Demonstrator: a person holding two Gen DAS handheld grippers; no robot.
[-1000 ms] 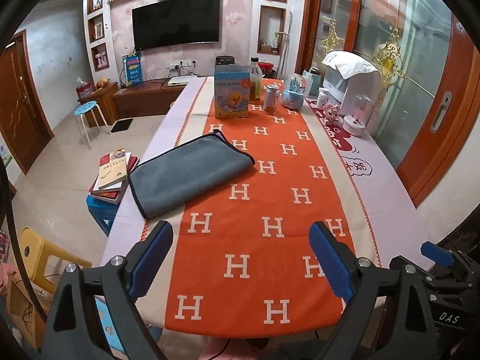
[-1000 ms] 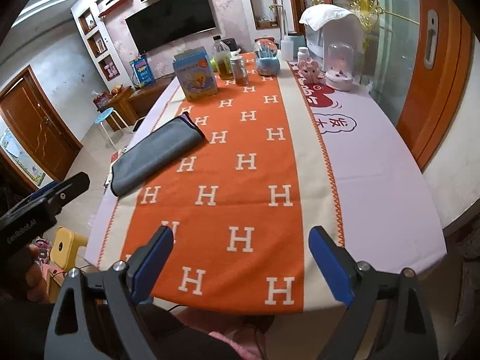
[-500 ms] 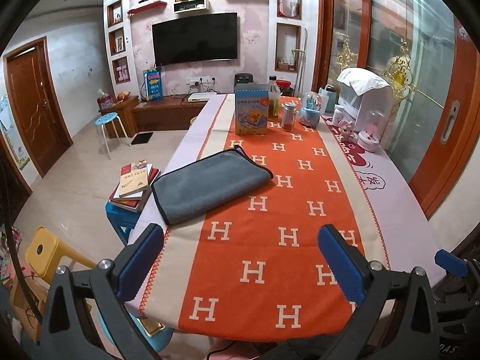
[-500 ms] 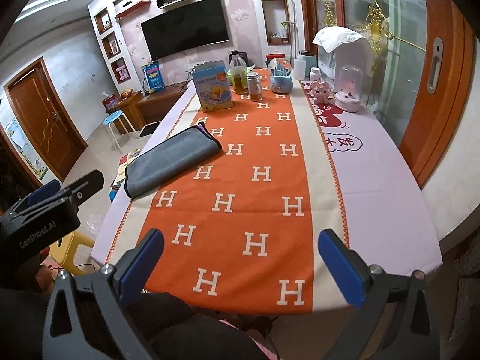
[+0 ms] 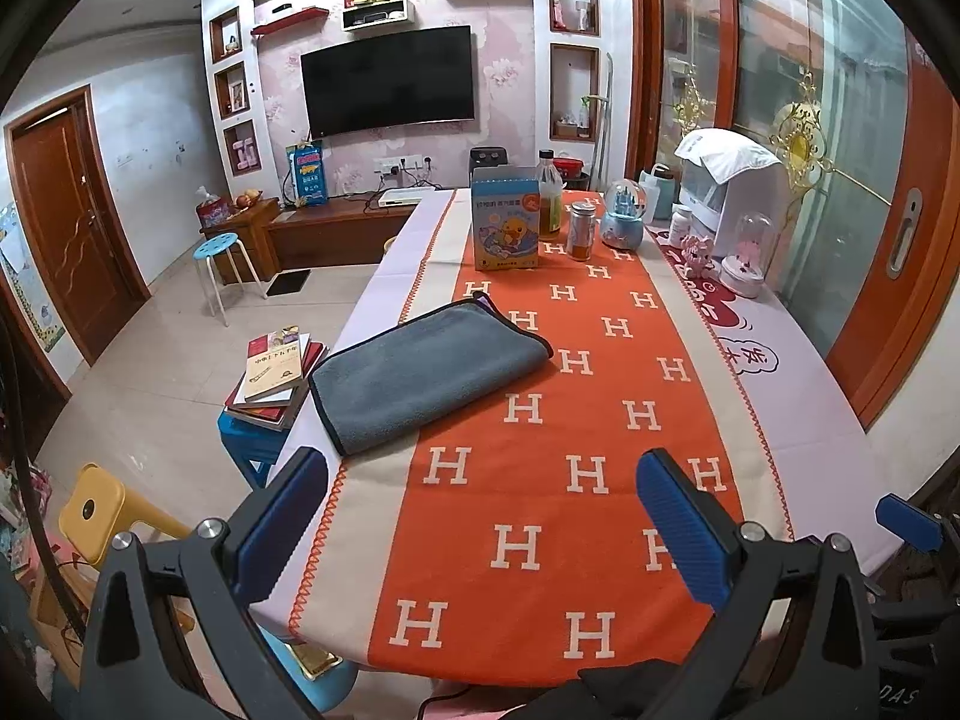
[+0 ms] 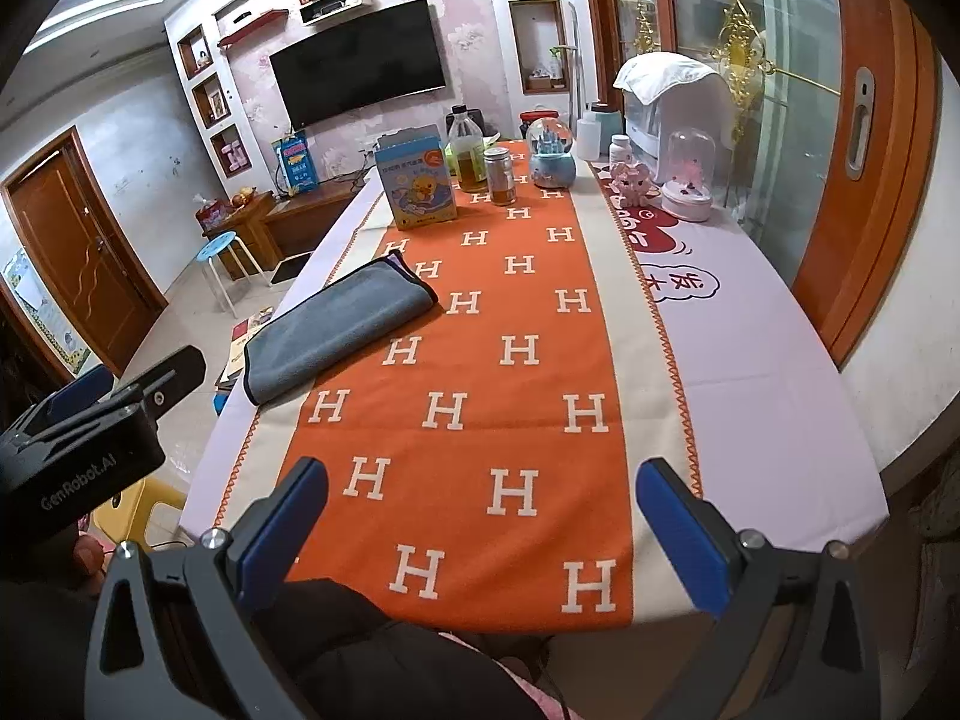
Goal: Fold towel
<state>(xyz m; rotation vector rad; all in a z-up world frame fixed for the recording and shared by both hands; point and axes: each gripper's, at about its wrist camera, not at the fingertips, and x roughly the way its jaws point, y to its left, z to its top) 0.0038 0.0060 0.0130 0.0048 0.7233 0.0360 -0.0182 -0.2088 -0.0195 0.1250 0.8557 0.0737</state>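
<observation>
A grey towel [image 5: 420,369] with a dark edge lies folded flat on the left side of the table, partly on the orange runner [image 5: 540,480]; it also shows in the right wrist view [image 6: 342,330]. My left gripper [image 5: 480,516] is open and empty, held back over the table's near edge, well short of the towel. My right gripper [image 6: 480,522] is open and empty, above the near edge, with the towel far ahead to its left. The left gripper's body [image 6: 78,450] shows at the left of the right wrist view.
A blue box [image 5: 504,219], bottle [image 5: 549,195], jar [image 5: 581,231], snow globe [image 5: 624,216] and white appliance [image 5: 726,180] stand at the table's far end. Books [image 5: 276,369] lie on a blue stool left of the table. A yellow stool [image 5: 102,510] stands near left.
Both grippers have drawn back and risen away from the table, so the towel and table look farther off. The towel has not moved. Both stay open.
</observation>
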